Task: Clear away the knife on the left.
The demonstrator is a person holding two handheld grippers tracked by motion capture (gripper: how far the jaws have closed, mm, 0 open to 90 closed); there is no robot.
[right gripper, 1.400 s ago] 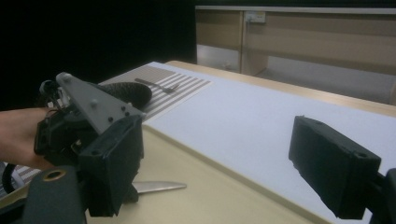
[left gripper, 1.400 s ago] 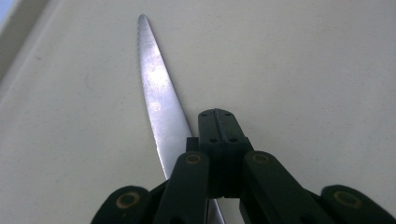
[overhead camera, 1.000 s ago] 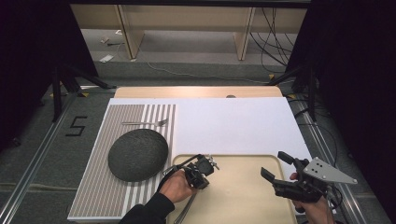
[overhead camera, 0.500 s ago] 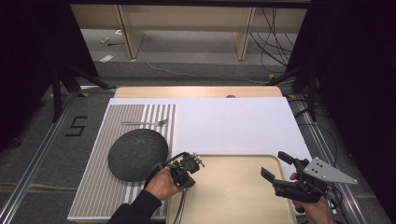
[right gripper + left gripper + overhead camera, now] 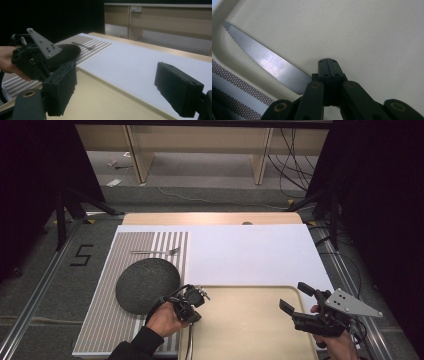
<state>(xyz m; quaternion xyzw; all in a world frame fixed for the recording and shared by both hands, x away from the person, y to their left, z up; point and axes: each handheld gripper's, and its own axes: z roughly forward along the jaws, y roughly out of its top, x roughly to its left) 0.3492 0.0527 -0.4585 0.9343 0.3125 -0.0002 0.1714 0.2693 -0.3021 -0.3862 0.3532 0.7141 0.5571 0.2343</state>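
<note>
Left gripper view has a table knife (image 5: 269,65) lying flat along the left inner edge of a cream tray (image 5: 374,37), its serrated blade running from the upper left of the frame down under the left gripper (image 5: 329,66), whose jaws are pressed together with nothing visible between the tips; whether they pinch the knife farther back I cannot tell, since the handle is hidden below them. By its look the knife is thin, stiff, light steel, smooth and likely to slip on the tray, so the handle seems the sounder place to grip, away from the toothed edge. High view puts that gripper (image 5: 192,301) at the lower middle of the frame, on the tray's (image 5: 250,320) left rim, and the right gripper (image 5: 305,307) at the lower right, its jaws wide apart and empty. A dark round bowl-like thing (image 5: 147,284) sits on a striped mat (image 5: 100,330) at the lower left, with a fork (image 5: 155,252) above it. A white sheet (image 5: 250,255) covers the tabletop; around it are grey floor, loose cables (image 5: 295,150) and black curtains.
</note>
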